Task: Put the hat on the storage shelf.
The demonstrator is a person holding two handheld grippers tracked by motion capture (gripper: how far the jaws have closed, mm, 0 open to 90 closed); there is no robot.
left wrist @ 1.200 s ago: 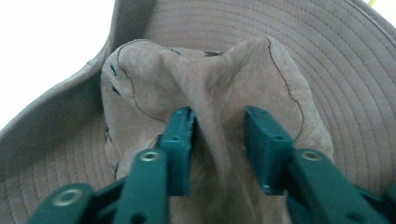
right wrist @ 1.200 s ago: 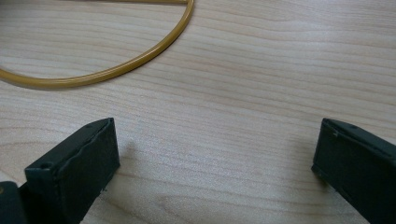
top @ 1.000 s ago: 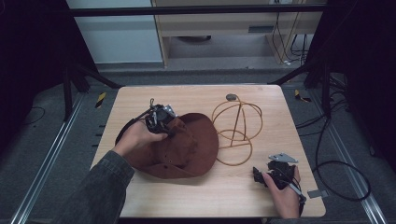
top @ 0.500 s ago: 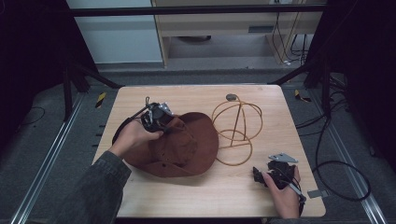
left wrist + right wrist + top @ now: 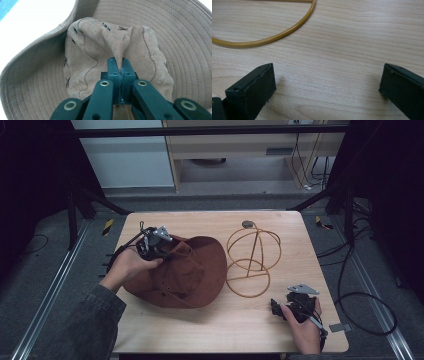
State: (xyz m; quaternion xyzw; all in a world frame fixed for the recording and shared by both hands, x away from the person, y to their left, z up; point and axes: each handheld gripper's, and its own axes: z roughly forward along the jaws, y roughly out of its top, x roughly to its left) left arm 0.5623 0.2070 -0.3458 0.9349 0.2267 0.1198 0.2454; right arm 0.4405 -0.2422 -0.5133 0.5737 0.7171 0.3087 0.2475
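A brown wide-brimmed hat (image 5: 190,275) lies on the wooden table, its left side lifted. My left gripper (image 5: 167,251) is shut on a pinched fold of the hat's crown (image 5: 120,53), having just closed on it; the brim (image 5: 175,37) curves around behind. A gold wire hat stand (image 5: 252,260) is upright just right of the hat. My right gripper (image 5: 280,306) rests open near the table's front right, its two black jaws wide apart over bare wood, with the stand's base ring (image 5: 274,37) a little ahead.
The table (image 5: 210,320) ends close behind the right hand at the front edge. Black frame legs and cables run along the floor on both sides. A small dark disc (image 5: 247,224) tops the stand near the back.
My left hand has risen and shifted toward the upper right, pulling the hat's crown up with it. The right hand has stayed in place.
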